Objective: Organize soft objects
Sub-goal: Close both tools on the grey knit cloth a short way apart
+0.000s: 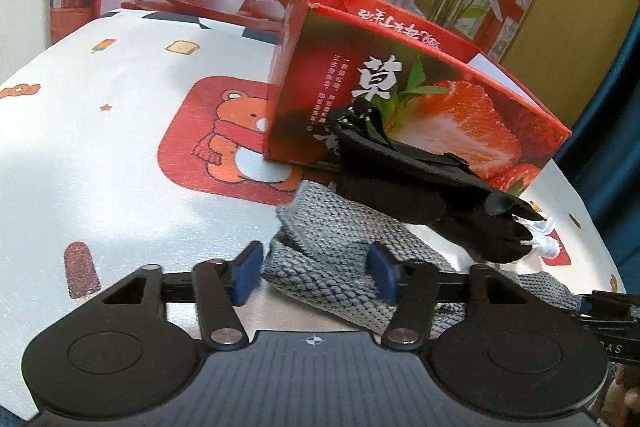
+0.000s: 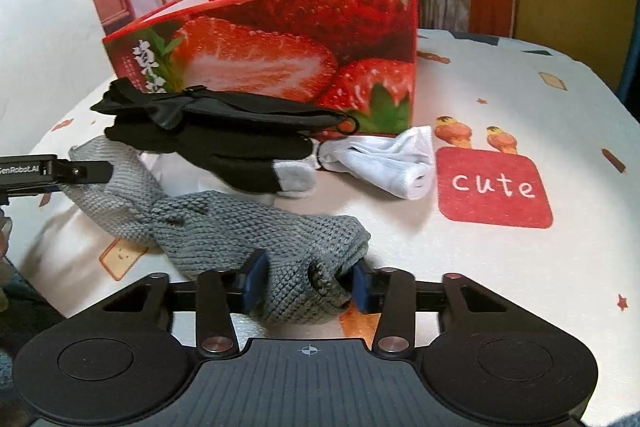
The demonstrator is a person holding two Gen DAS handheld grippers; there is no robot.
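A grey knitted cloth [image 1: 332,247] lies on the table in front of a red strawberry box [image 1: 420,99]. My left gripper [image 1: 316,273] is around one end of it, jaws apart and not closed on it. My right gripper [image 2: 308,283] is shut on the other end of the grey knitted cloth [image 2: 240,227]. A black glove and strap pile [image 2: 224,135] lies on the cloth beside the box [image 2: 300,55]; it also shows in the left wrist view [image 1: 432,187]. A white sock [image 2: 384,163] lies to the right of the pile.
The table [image 2: 520,267] has a white cover with cartoon prints, a red "cute" patch [image 2: 494,185] and a bear patch [image 1: 224,139]. A printed backdrop with plants and a chair stands behind the box. The left gripper's finger [image 2: 80,171] shows at the left edge.
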